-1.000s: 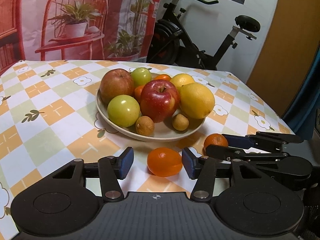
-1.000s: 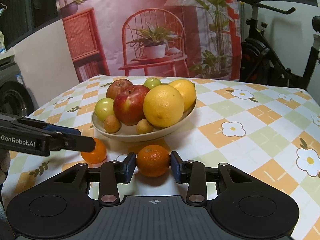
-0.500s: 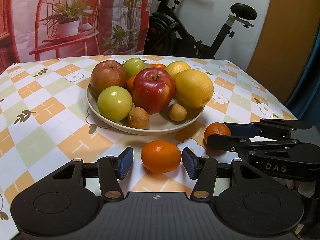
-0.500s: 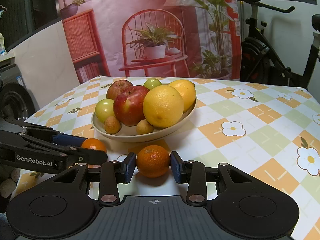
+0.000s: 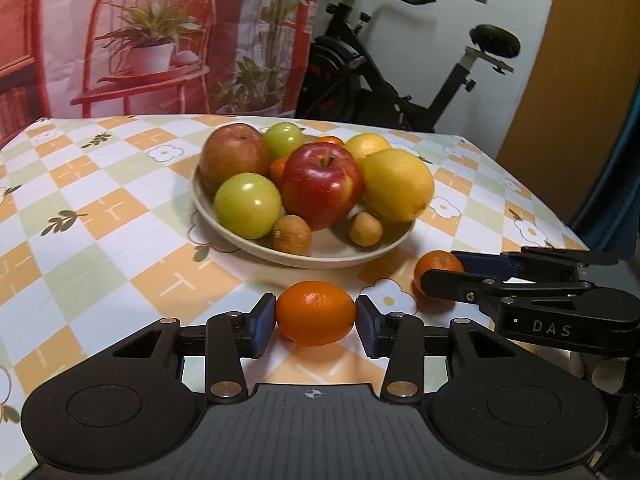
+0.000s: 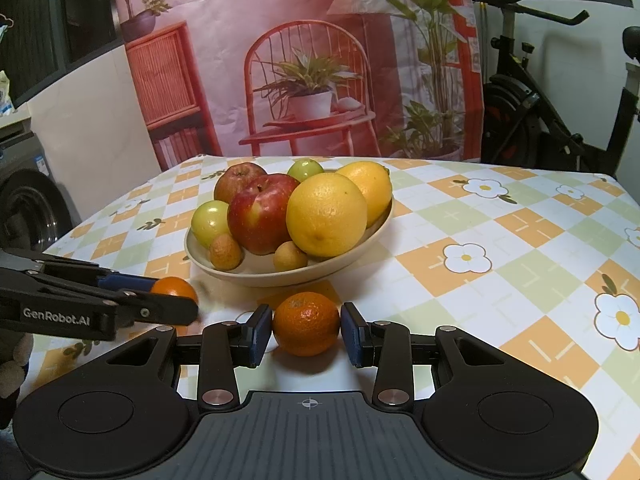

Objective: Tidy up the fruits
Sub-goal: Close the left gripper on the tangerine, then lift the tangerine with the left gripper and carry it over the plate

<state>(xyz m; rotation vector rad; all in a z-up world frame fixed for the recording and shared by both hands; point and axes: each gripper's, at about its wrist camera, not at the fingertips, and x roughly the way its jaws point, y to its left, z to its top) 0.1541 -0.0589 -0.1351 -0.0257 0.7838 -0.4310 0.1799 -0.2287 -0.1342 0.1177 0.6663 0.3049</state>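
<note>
Gripping one orange (image 5: pixel 315 312) per claw, left claw (image 5: pixel 315 325) just closed, right claw (image 6: pixel 306 329) clamped on the mandarin (image 6: pixel 306 323); risking slips onto the desk (image 5: pixel 100 216) or knocking the piled bowl (image 5: pixel 320 254).

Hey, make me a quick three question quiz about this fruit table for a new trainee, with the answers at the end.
1. True or false: the left gripper has a smooth orange between its pads.
2. Which fruit is between the right gripper pads? A) a lemon B) a dimpled orange C) a green apple
3. How many red apples are in the bowl?

Key:
1. True; the left jaws have just been closing and the pads now touch it.
2. B
3. Two: one bright red apple in front and a duller red apple behind.
</note>
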